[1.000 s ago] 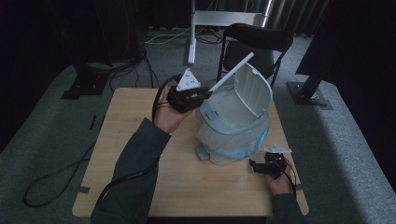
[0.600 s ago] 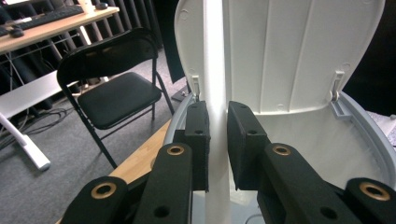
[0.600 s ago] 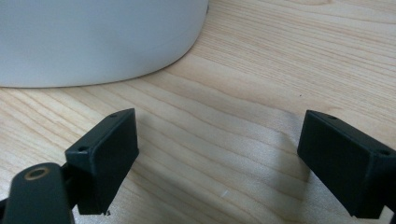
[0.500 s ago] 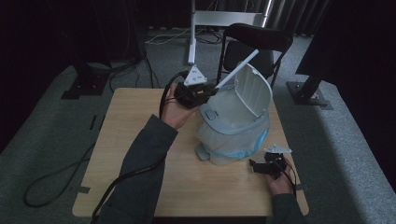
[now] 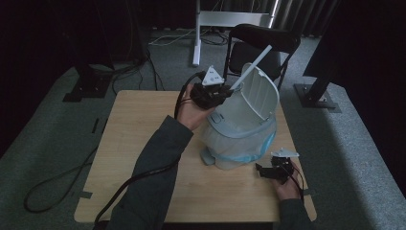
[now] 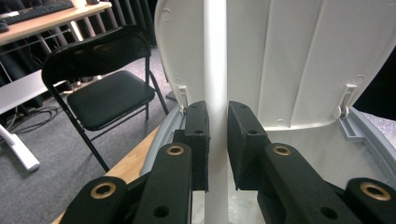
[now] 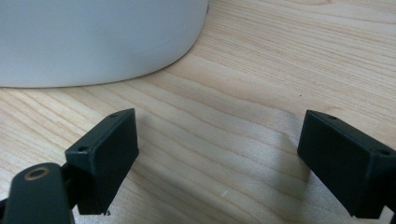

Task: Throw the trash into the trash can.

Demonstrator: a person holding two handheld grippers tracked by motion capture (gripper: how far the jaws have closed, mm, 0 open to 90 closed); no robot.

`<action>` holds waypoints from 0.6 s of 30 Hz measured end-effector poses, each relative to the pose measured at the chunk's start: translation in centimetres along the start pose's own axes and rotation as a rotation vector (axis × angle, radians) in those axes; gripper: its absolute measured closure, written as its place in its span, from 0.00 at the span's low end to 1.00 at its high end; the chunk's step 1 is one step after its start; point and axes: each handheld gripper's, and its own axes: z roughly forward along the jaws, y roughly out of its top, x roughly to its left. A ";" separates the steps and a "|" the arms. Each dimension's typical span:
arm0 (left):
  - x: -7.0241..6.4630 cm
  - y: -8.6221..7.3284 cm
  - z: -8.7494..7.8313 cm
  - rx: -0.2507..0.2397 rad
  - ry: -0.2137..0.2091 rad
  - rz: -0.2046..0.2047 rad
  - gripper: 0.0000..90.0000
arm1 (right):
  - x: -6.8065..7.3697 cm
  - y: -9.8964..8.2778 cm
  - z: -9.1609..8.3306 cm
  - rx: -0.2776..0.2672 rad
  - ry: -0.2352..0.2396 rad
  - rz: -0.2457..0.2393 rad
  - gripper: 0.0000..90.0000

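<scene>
A white pedal bin (image 5: 239, 134) with a blue-edged liner stands on the wooden table (image 5: 139, 139), its lid (image 5: 258, 93) raised. My left gripper (image 5: 226, 93) is at the bin's back left rim, shut on a white rod (image 5: 251, 67) that slants up to the right past the lid. In the left gripper view the rod (image 6: 215, 70) runs straight up between the pads of my left gripper (image 6: 217, 126), with the lid's inside (image 6: 289, 60) behind it. My right gripper (image 5: 262, 168) rests open on the table by the bin's right foot; its jaws (image 7: 219, 149) stand wide over bare wood, the bin's wall (image 7: 93, 37) just ahead.
A black folding chair (image 5: 268, 43) stands behind the table's far edge, close to the bin; it also appears in the left gripper view (image 6: 107, 88). Cables trail from both grippers, and stand legs and cables lie on the grey floor around the table.
My left hand has shifted to the right with the rod, closer over the bin's rim. The right gripper has kept still.
</scene>
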 end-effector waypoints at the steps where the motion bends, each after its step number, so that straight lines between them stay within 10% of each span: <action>1: 0.0 0.0 0.2 0.001 -0.002 -0.003 0.88 | 0.0 0.0 0.0 0.000 0.000 0.000 0.13; 18: 0.4 0.1 0.4 -0.017 -0.033 -0.022 0.74 | 0.0 0.0 0.0 0.000 0.000 0.000 0.13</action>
